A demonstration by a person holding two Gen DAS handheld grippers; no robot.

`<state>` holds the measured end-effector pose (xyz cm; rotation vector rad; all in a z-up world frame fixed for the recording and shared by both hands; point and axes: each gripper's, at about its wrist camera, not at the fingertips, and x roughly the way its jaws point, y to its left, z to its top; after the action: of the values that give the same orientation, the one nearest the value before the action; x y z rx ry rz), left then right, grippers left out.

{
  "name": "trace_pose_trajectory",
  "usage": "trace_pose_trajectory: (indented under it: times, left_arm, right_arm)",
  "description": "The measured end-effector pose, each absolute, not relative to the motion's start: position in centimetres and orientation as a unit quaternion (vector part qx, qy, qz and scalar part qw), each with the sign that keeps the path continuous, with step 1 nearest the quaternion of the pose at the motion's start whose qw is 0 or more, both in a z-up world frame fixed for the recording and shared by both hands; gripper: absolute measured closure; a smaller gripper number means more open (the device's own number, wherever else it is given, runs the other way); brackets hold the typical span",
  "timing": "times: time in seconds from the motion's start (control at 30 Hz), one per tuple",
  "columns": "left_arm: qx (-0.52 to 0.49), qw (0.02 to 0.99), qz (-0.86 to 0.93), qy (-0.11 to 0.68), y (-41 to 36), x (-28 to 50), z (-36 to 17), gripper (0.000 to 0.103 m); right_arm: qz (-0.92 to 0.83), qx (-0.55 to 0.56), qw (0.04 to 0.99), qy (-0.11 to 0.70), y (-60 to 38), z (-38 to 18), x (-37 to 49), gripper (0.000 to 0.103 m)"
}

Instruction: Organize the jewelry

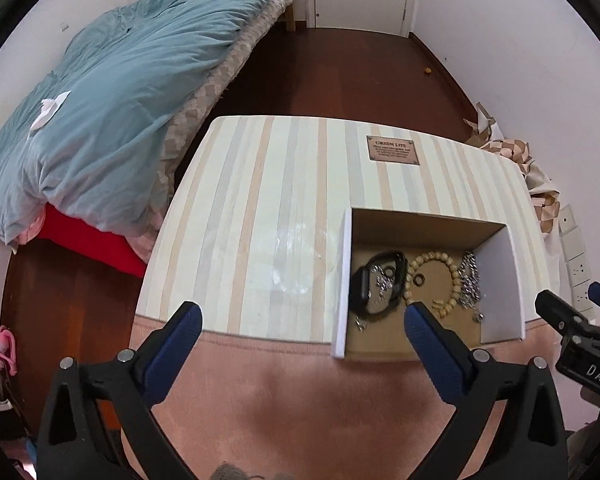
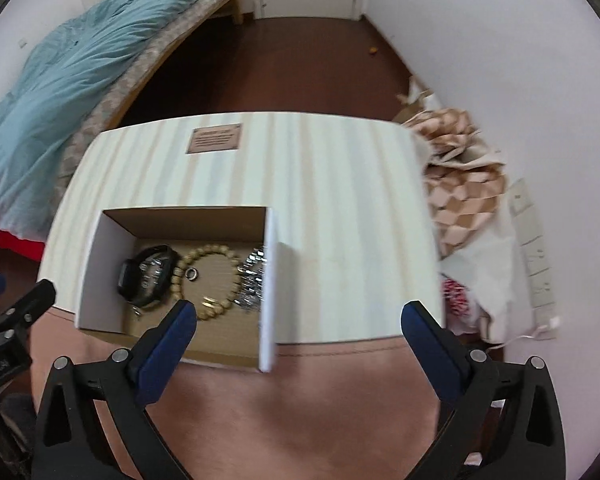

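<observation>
From the left wrist view, the left gripper [image 1: 302, 314] hangs with its blue-padded fingers spread wide and holding nothing. Just ahead of its right finger sits an open cardboard box [image 1: 500, 272] with white outer walls and a brown inside, resting on a striped storage chest [image 1: 260, 208] with a pink front edge. In the box lies the jewelry — a black watch [image 1: 370, 286] with a small silver piece across it on the side nearer the gripper's middle, a ring of pale wooden beads [image 1: 454, 270] beyond the right fingertip, a small dark ring [image 1: 419, 279] inside that loop, and a heap of silver chain [image 1: 470, 280] farthest right against the wall. The right gripper's tip [image 1: 572, 312] shows at the far right edge. A brown plaque [image 1: 393, 150] sits farther ahead on the chest; a blue duvet [image 1: 108, 92] lies far left.

From the right wrist view, slightly blurred, the right gripper [image 2: 300, 314] is likewise wide open and empty. The box [image 2: 100, 264] lies ahead of its left finger — watch [image 2: 140, 276] leftmost, beads [image 2: 216, 308] just past the left fingertip, chain [image 2: 252, 280] by the right wall.
</observation>
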<state>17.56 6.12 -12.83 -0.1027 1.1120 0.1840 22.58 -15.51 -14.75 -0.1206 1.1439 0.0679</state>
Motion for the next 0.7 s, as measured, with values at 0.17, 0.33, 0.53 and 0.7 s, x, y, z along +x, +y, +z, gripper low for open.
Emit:
trace_pose_trajectory:
  times: [0.17,0.33,0.53,0.7]
  left_arm:
    - [-0.033,0.852,0.081,0.516,4.8,15.4,-10.8,0.0]
    - [-0.014,0.872,0.076,0.484,3.6,11.9,-6.5,0.0]
    - [-0.037,0.886,0.081,0.456,3.3,6.8,-1.5,0.0]
    - [-0.045,0.9,0.08,0.425,3.0,3.1,2.8,0.0]
  right_arm:
    - [0.025,-0.049,0.846,0.531,-16.0,-12.8,19.9,0.0]
    - [0.024,-0.041,0.865,0.499,-16.4,-8.6,15.8,0.0]
    - [0.025,-0.041,0.895,0.444,-16.8,-2.1,10.0,0.0]
    - [0.031,-0.042,0.913,0.404,-16.8,2.5,5.8,0.0]
